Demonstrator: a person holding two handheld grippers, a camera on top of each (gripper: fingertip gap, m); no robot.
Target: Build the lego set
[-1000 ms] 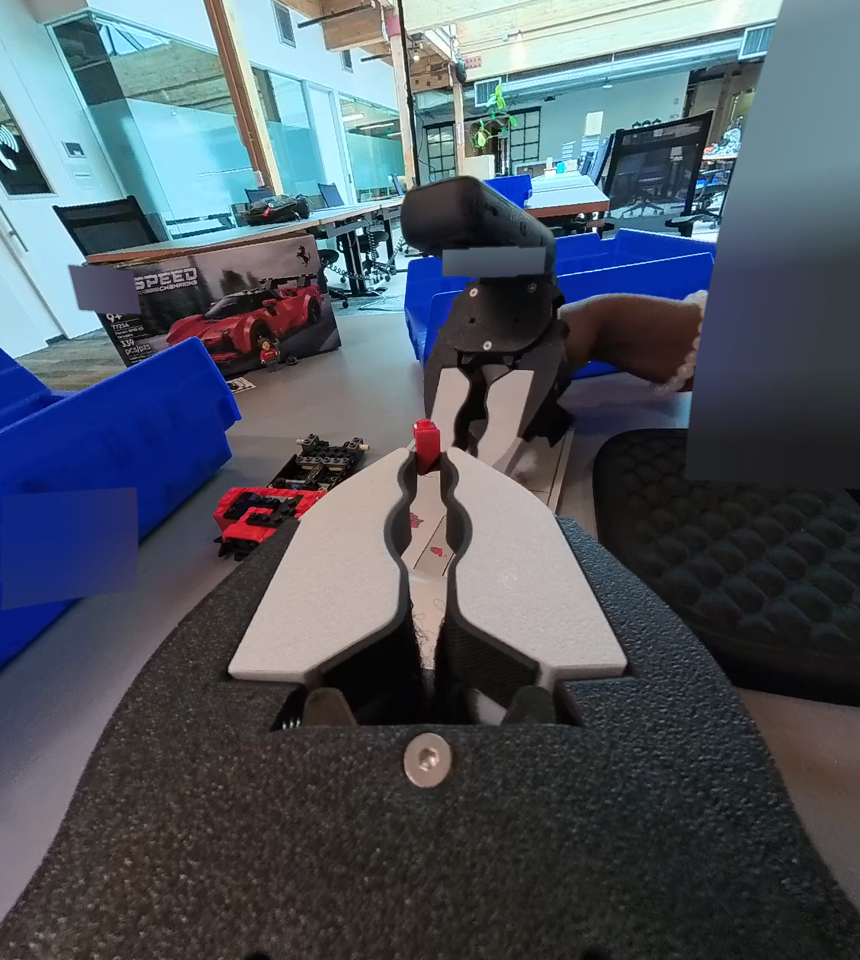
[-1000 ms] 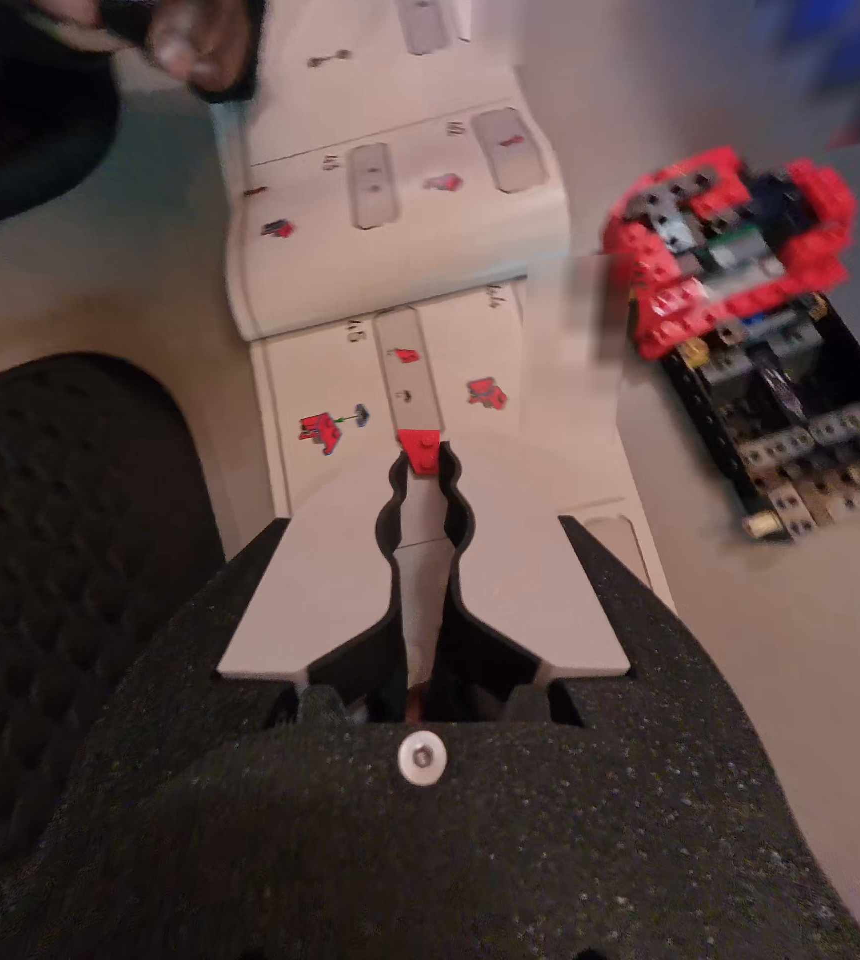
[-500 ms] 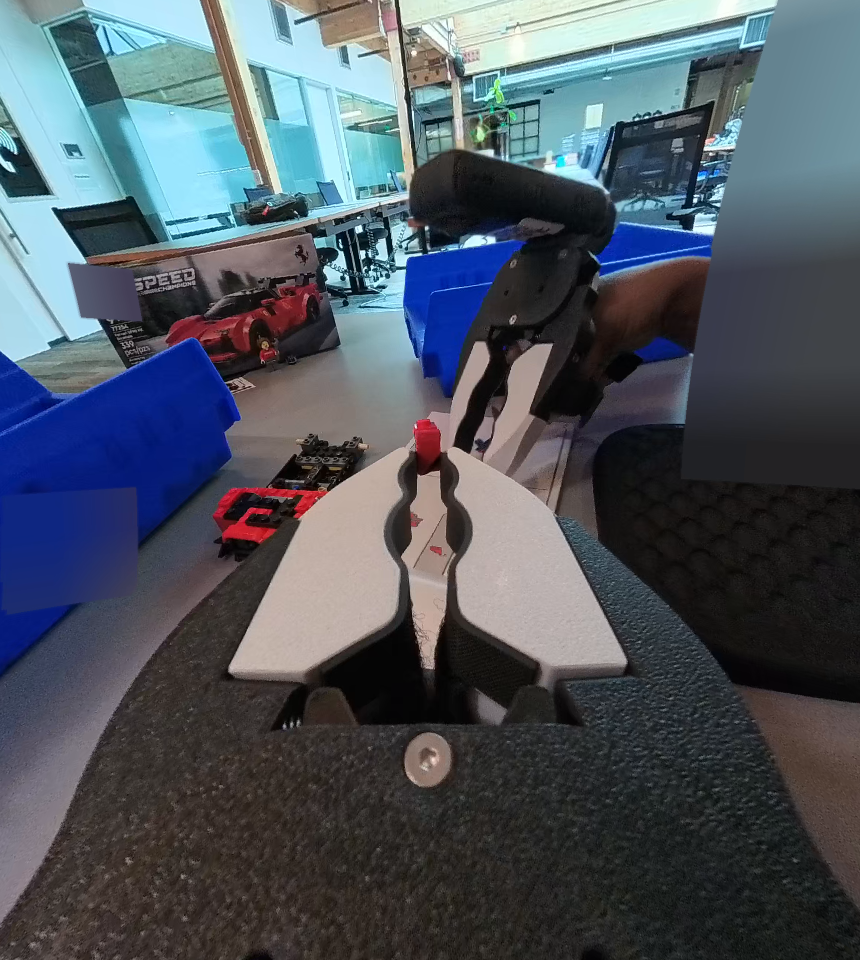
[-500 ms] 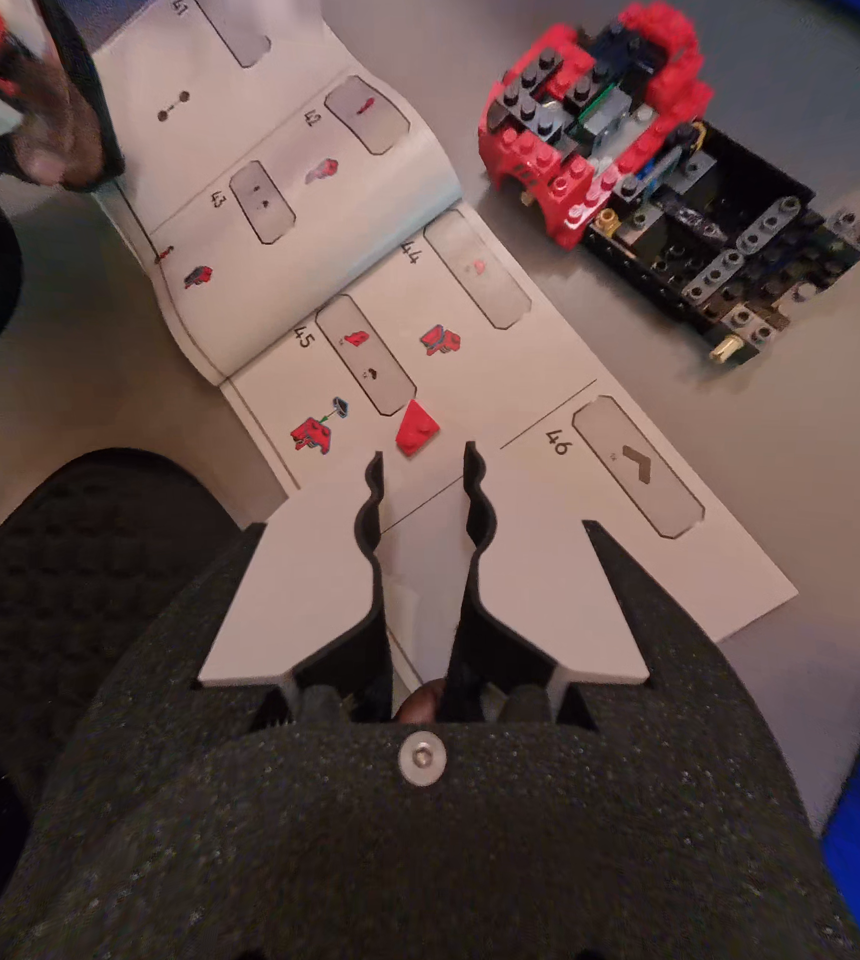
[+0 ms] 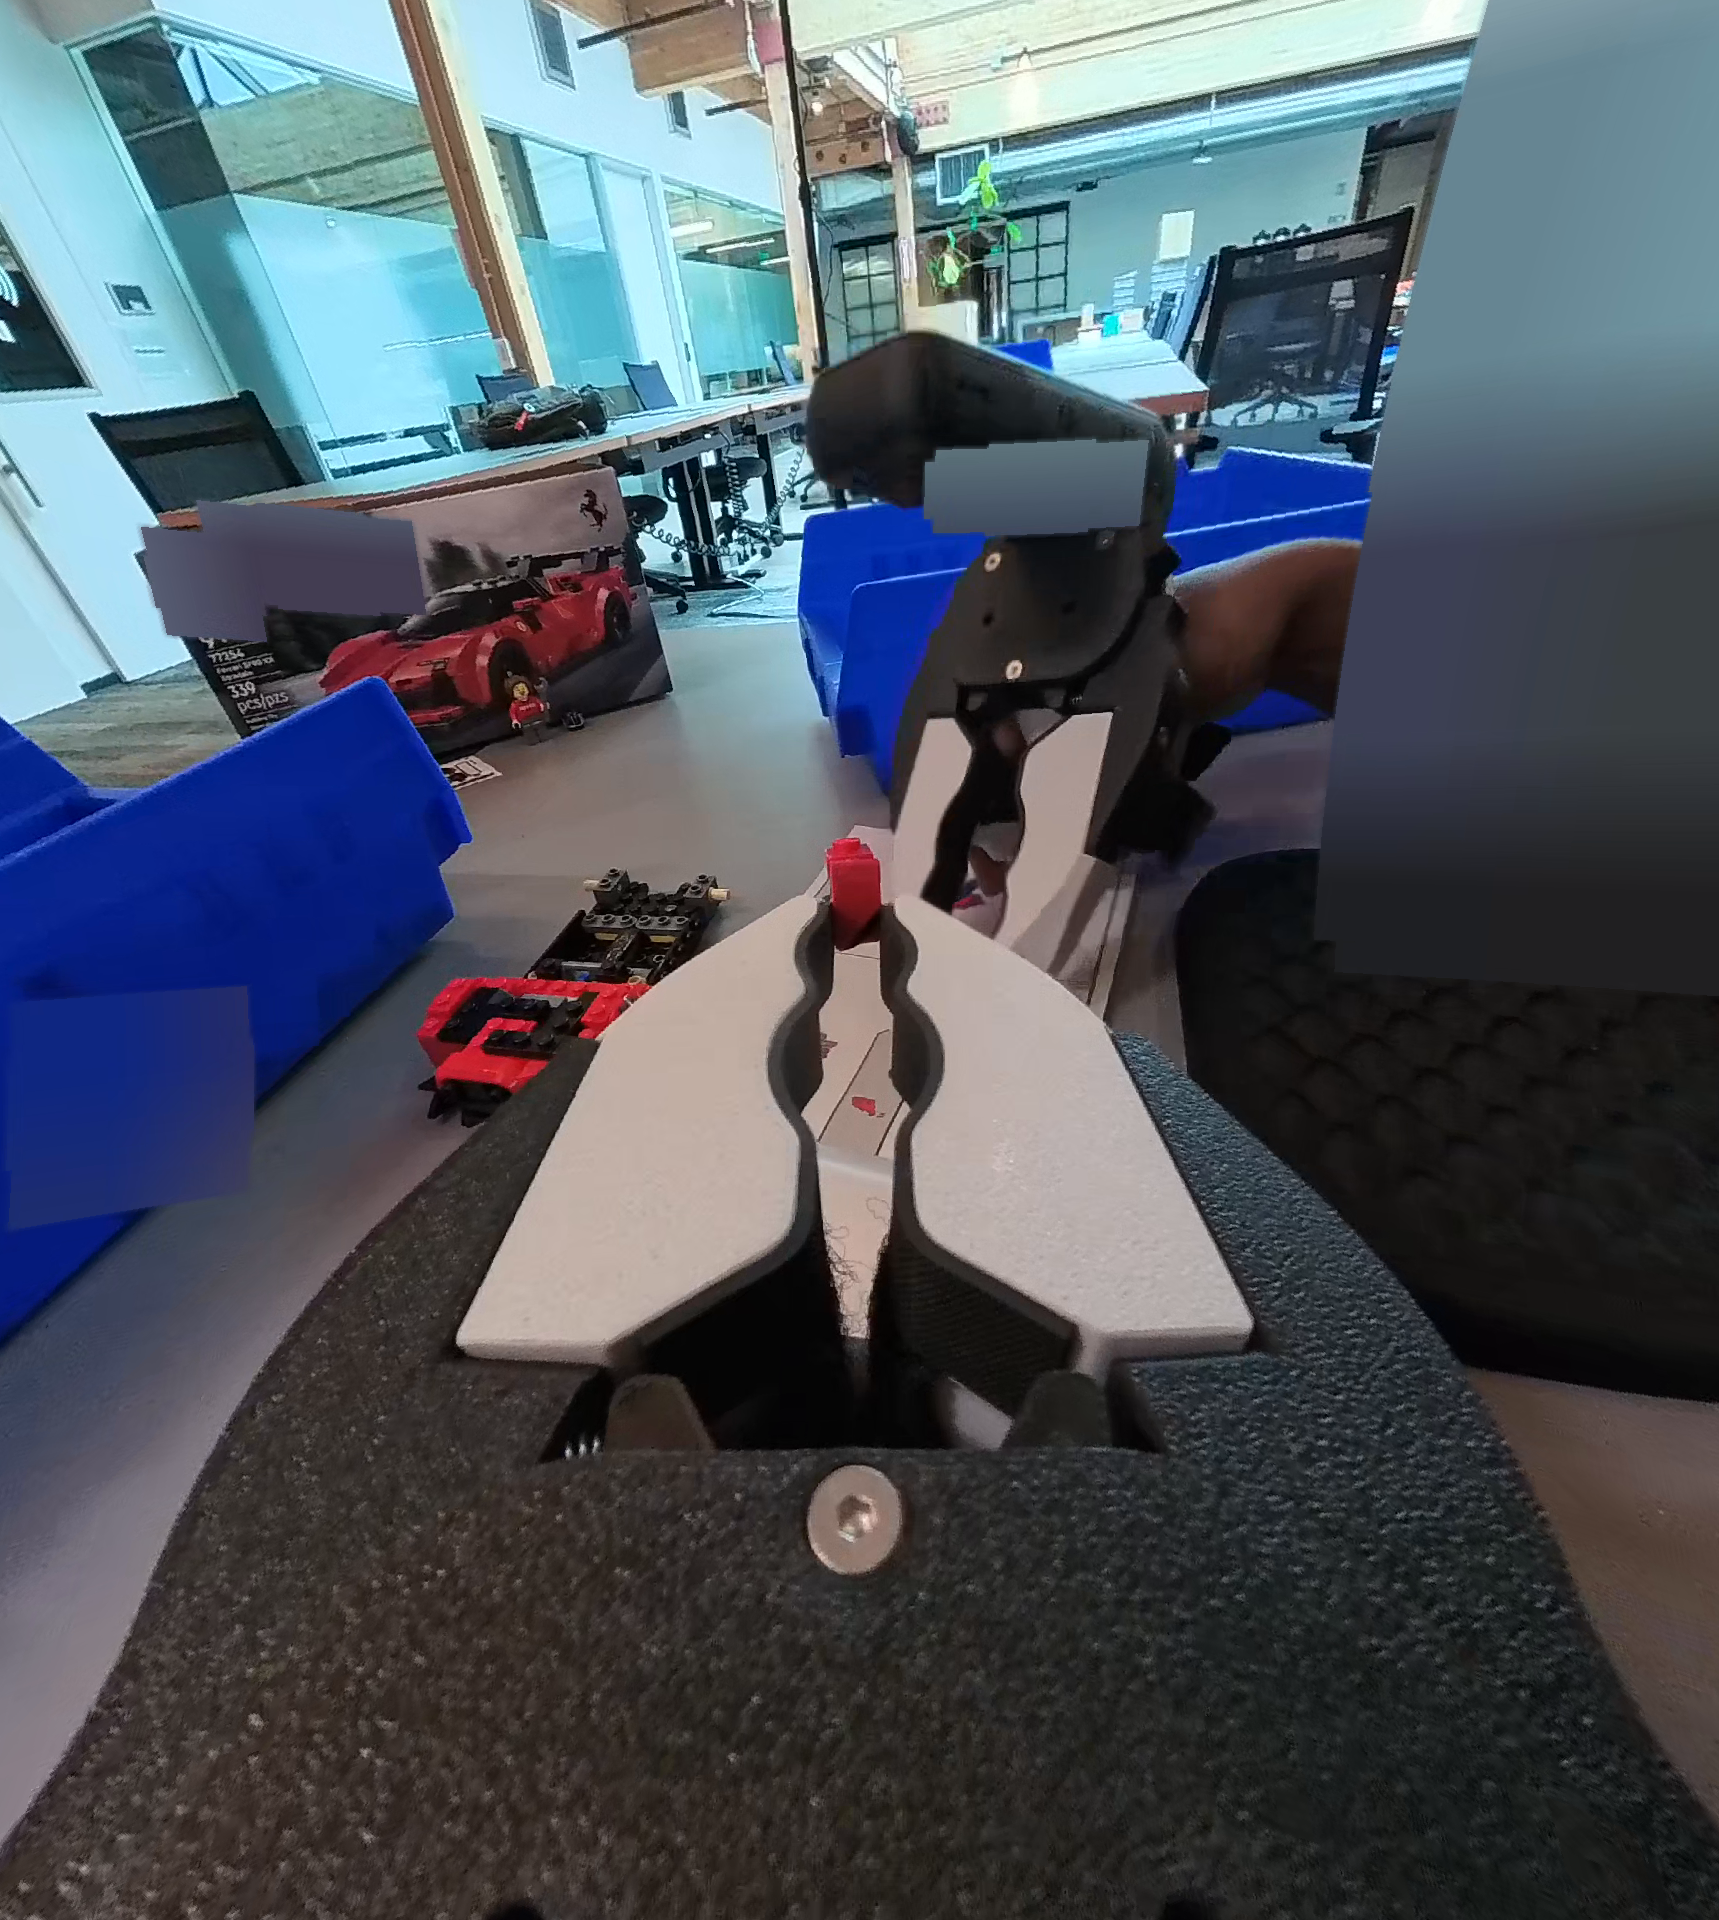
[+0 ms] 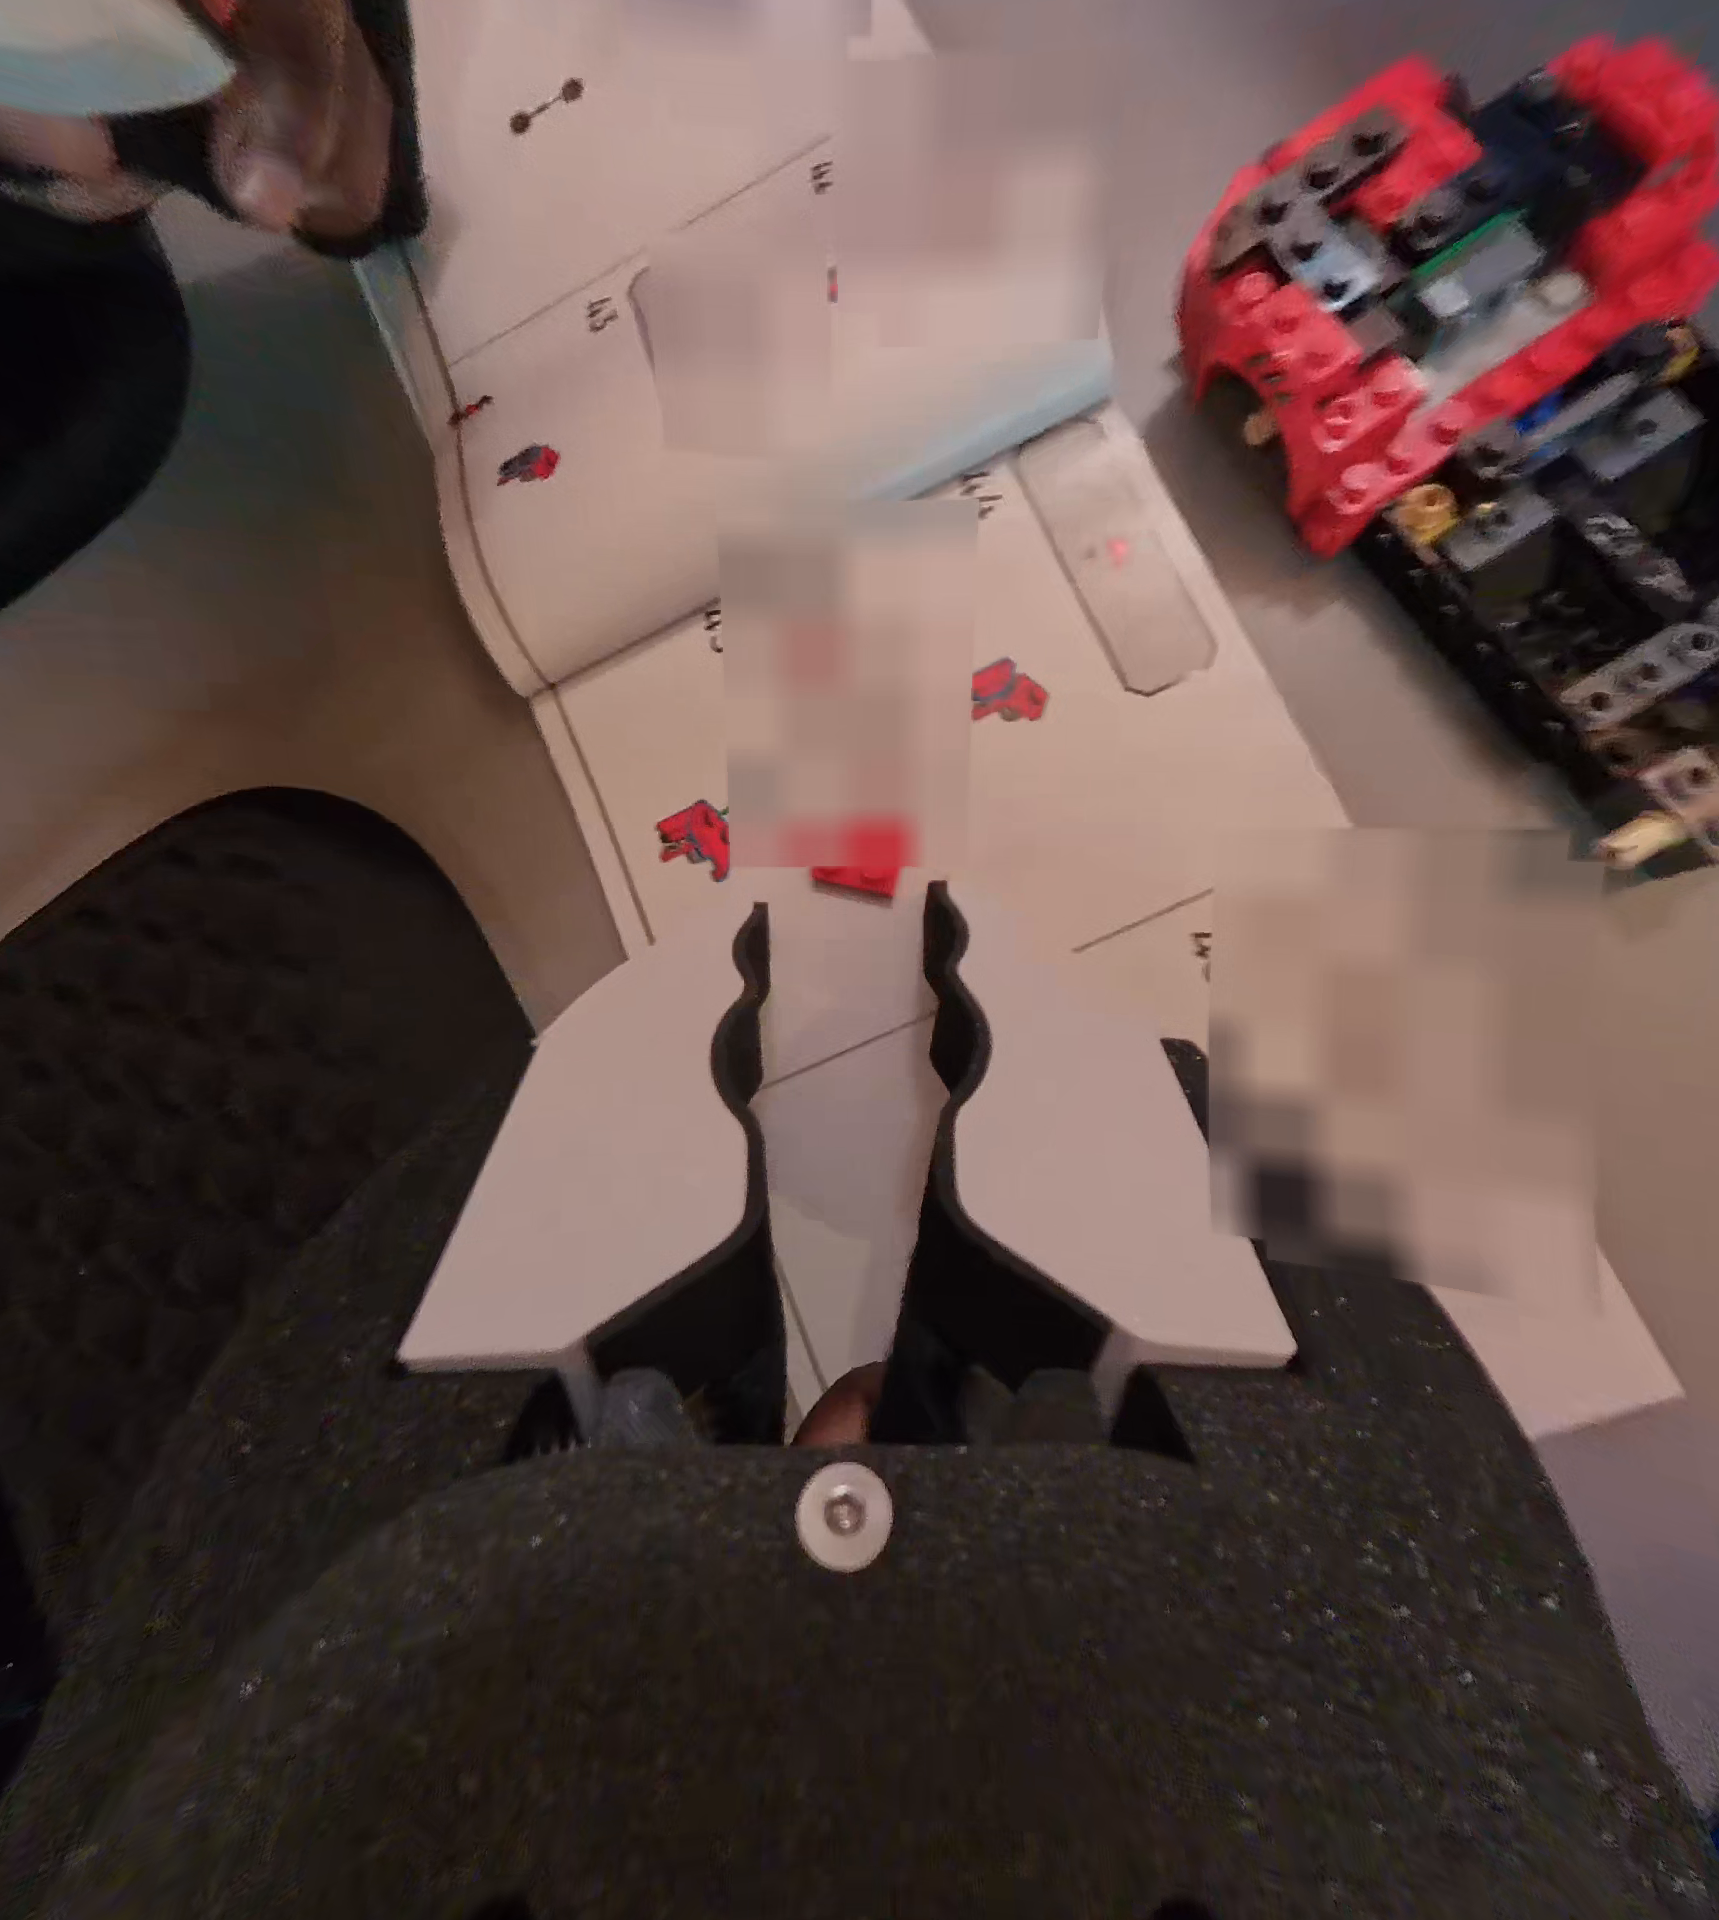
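Observation:
My left gripper point(image 5: 853, 914) is shut on a small red brick point(image 5: 853, 883) and holds it upright above the open instruction booklet point(image 5: 860, 1122). My right gripper point(image 6: 847, 904) is open and empty, pointing down at the booklet point(image 6: 1042, 790); it also shows in the left wrist view point(image 5: 980, 883), just beyond the red brick. A small flat red piece point(image 6: 860, 878) lies on the booklet right in front of the right fingertips. The half-built red and black car point(image 6: 1520, 416) sits on the grey table to the right of the booklet; in the left wrist view it point(image 5: 564, 987) lies to the left.
Blue bins stand at the left point(image 5: 159, 935) and at the back point(image 5: 896, 603). The set's box point(image 5: 481, 623) stands behind the car. Black padded mats point(image 5: 1499, 1122) point(image 6: 169, 1091) lie beside the booklet. A hand point(image 6: 304, 114) shows at the upper left.
My right gripper opened and let go of the flat red piece, which now lies on the booklet. The right gripper then shifted over the page. My left gripper stayed still.

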